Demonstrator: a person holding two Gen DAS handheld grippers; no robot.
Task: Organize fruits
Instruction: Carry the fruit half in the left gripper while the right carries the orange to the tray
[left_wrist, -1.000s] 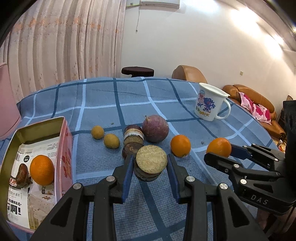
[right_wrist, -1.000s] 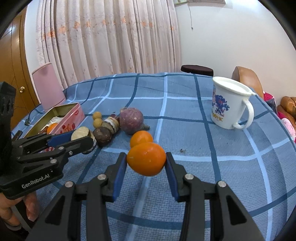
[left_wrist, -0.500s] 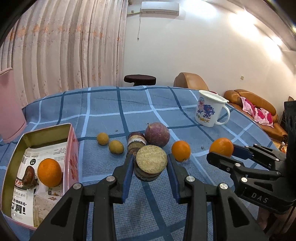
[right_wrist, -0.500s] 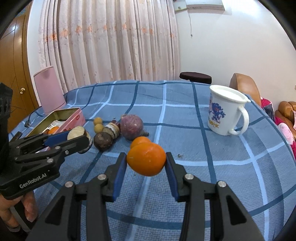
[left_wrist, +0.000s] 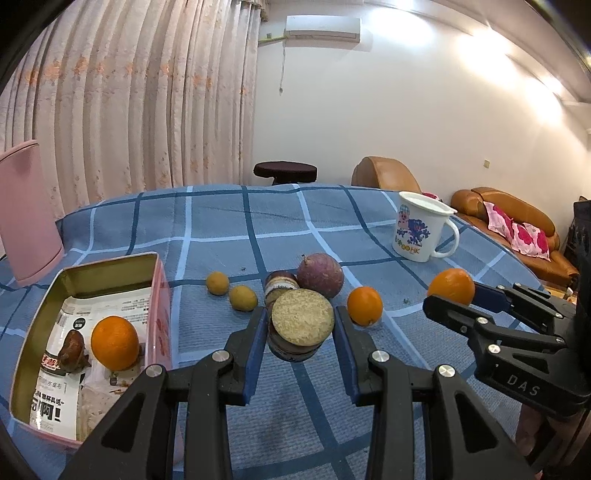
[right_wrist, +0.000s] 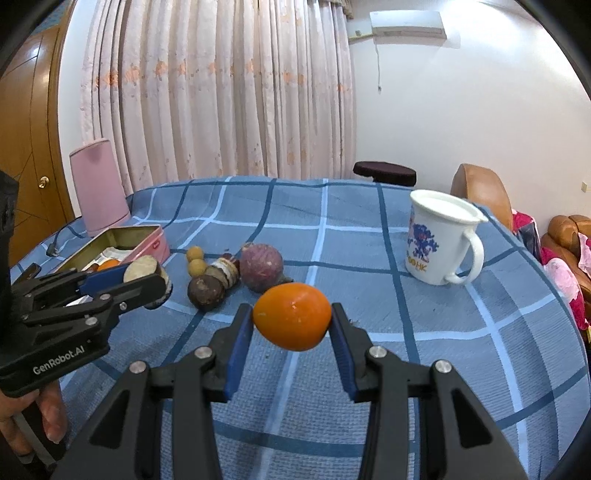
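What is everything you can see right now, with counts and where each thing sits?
Round orange fruits: four, orange; one in the tin, one on the cloth, one in the right gripper.
Small round yellow-brown fruits: two, on the cloth beside the tin.
Purple round fruit: one, mid-table.
Dark brown cut fruit pieces: two on the cloth, one held, pale cut face up.
Pink rectangular metal tin: one, table's left, printed packet inside.
White cartoon-print mug: one, far right.
Blue checked tablecloth: one.
Left gripper: jaws shut on the cut piece.
Right gripper: jaws shut on an orange.
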